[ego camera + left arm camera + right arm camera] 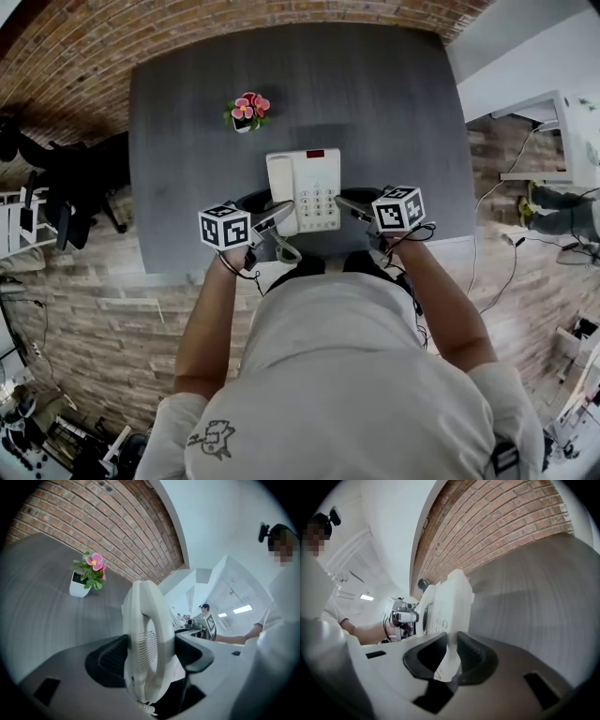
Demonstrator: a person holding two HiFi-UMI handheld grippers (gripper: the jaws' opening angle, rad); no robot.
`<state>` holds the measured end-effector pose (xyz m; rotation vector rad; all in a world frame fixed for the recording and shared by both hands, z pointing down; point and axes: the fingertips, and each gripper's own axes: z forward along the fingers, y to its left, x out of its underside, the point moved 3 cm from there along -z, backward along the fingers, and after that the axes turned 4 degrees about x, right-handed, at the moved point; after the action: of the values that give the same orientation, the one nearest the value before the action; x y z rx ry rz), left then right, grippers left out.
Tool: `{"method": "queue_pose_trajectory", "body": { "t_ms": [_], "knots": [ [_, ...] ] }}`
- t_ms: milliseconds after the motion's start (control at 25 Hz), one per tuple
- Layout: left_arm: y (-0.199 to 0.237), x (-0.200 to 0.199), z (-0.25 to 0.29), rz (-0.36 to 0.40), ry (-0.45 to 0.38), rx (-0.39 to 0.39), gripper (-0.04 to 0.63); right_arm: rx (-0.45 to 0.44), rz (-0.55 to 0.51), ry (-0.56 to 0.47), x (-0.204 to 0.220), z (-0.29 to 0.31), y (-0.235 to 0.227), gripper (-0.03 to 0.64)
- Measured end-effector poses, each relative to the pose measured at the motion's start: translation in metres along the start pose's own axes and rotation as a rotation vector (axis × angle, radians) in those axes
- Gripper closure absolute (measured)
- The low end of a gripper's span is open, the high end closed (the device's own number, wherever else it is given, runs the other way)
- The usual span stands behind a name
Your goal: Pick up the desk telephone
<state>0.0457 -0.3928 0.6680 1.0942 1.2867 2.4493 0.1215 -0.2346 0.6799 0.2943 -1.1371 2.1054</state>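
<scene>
Both grippers on the white desk telephone (314,187), one per side; left gripper (152,658) is clamped across the handset (147,630), which sits in its cradle on the phone's left side, black pads pressing on both faces; right gripper (451,660) is pinched on the thin right edge of the phone body, jaws nearly together with the plastic between them; keypad faces up, small red window at the far end of the body; phone sits over the near part of the dark grey table (375,103), square to the person, between the two marker cubes; can't tell from these views whether its base touches the top; coiled cord (284,249) hangs off the near left corner; small white pot of pink flowers (247,111) stands well apart, further back on the table; brick wall (117,517) behind.
</scene>
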Motion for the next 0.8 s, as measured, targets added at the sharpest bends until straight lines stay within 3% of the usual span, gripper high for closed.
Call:
{"method": "queue_pose_trajectory", "body": {
  "t_ms": [320,800],
  "knots": [
    [-0.016,-0.012,-0.008,0.053,0.017,0.019,0.264,0.029,-0.001,-0.062,-0.004,-0.014,0.016,0.546],
    [-0.061,0.0,0.006,0.057,-0.044,-0.006,0.266,0.007,-0.039,-0.085,0.001,-0.06,0.017,0.546]
  ]
}}
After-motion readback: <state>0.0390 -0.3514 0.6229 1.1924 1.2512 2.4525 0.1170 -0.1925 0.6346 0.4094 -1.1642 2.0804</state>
